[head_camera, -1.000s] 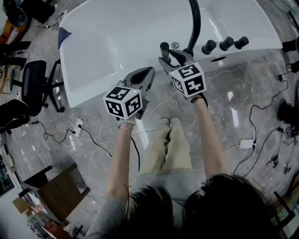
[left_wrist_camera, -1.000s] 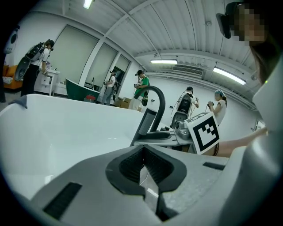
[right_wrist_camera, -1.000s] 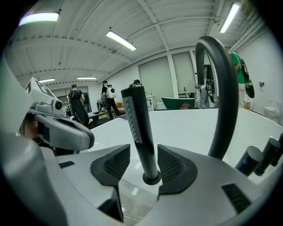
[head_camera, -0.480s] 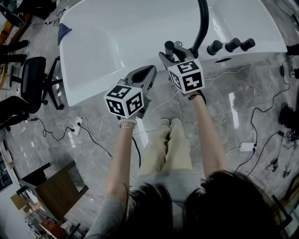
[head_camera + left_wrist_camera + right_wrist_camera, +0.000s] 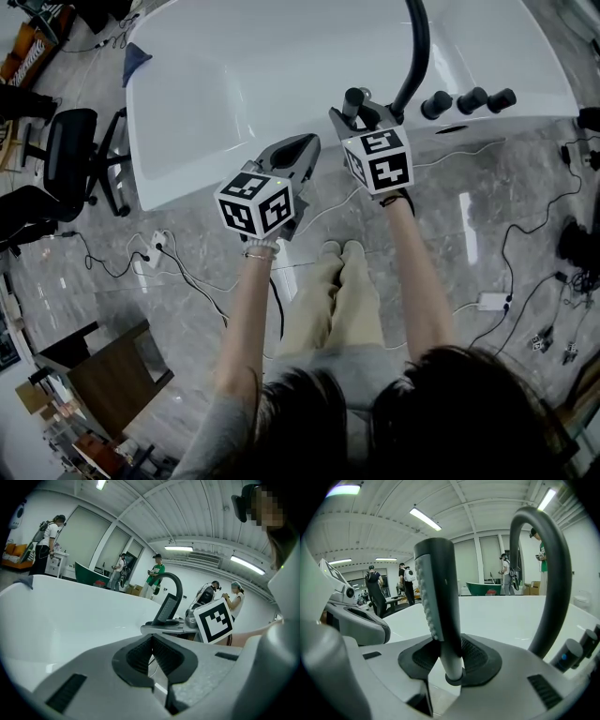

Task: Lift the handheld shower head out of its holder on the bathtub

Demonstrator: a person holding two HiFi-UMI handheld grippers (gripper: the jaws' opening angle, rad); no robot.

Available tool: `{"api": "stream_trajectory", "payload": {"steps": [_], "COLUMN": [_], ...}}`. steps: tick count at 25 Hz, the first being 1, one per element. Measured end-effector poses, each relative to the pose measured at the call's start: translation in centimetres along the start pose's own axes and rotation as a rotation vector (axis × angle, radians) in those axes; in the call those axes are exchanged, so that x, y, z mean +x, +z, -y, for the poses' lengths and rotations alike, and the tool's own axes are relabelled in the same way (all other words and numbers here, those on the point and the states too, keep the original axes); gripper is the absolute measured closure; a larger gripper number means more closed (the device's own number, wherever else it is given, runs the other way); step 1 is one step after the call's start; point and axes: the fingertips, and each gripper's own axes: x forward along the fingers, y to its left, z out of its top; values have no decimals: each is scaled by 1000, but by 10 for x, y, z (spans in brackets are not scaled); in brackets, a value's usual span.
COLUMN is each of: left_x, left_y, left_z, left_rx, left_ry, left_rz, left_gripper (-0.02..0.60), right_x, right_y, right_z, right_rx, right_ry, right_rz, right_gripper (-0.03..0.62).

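Between my right jaws: a black handheld shower head with a ribbed face stands upright. Its pale lower shaft runs down through a dark collar, which I take for the mouth of the holder.
Right gripper: jaws closing on the shaft. The black ribbed pads sit close on either side, but I can't confirm a firm squeeze yet.
Left gripper: clenched tip to tip with nothing in it, held to the left of the right gripper and short of the tub's rim.
Beyond the right gripper: the glossy white bathtub. A tall black arched spout rises just to the right of the shower head, and three round black knobs sit further right along the rim.
Done so far: the approach. The right gripper is lined up on the handle, low and near the collar.
Not yet done: the clamp itself, then the lift. By my reading the shower head is seated in its holder and hasn't risen at all.
Next move, my judgement: finish closing, then draw straight up along the shaft's own line.
Watch: the spout stands close on the right, so a tilted pull could knock it. I can't see the hose in any view, so I can't judge its slack.
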Motion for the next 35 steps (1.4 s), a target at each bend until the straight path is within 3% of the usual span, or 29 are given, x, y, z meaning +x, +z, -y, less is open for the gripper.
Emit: {"api": "stream_trajectory", "payload": {"steps": [8,23,35], "left_x": [-25,-75,-153], "left_y": [21,106,151], "left_z": [7,33,74], "left_rx": [-25,-3,94], "left_ry": [13,29,59], "left_rz": [16,130,179], "left_gripper": [577,577,577], "right_x": [-27,-92,-164], "right_y": [39,134,214], "right_z": [-13,-44,-94], "right_rx": [-14,-51,-49], "right_ry": [-1,16,122], "right_rz": [16,106,216], "right_gripper": [466,467,467]}}
